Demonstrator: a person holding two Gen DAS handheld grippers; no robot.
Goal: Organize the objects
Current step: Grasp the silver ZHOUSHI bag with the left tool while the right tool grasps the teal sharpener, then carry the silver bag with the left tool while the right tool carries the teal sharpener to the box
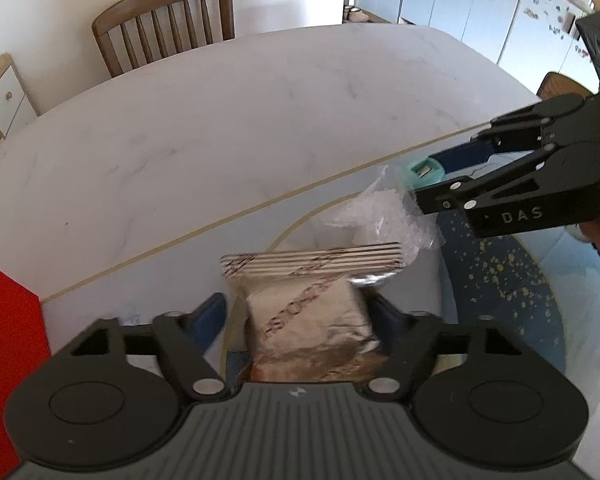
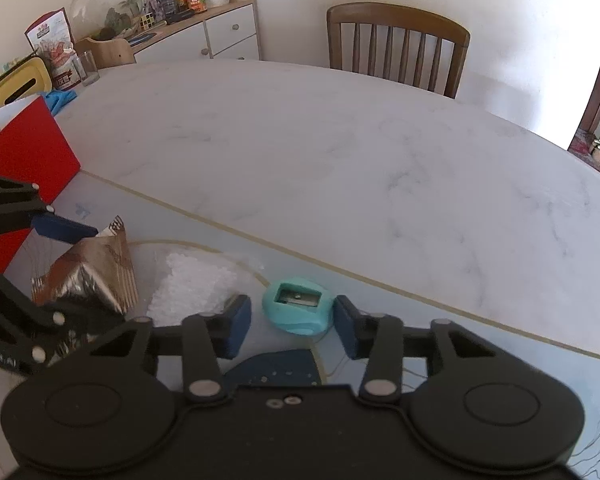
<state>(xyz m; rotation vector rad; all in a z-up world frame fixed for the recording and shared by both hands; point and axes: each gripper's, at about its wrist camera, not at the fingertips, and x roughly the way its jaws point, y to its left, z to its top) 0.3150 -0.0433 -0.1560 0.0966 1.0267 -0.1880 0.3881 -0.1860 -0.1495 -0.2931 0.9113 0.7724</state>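
Each wrist fisheye looks forward along its fingers, close above the white marble table [image 1: 220,128]; both share the crinkled silver foil packet [image 1: 312,312] [image 2: 96,276]

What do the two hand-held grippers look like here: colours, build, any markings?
Both are matte black with round pivot housings, silver rivets and linkage arms ending in dark blue pads. The right hand-held gripper shows white "DAS" lettering; the left hand-held gripper has a ribbed grey body. No cables visible.

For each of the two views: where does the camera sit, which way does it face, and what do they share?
Left wrist: on the left gripper, facing across the table toward a chair; its fingers clamp a foil packet.
Right wrist: on the right gripper, its open fingers straddling a teal sharpener.
Shared: packet, sharpener, plastic bag, red box; each shows the other gripper.
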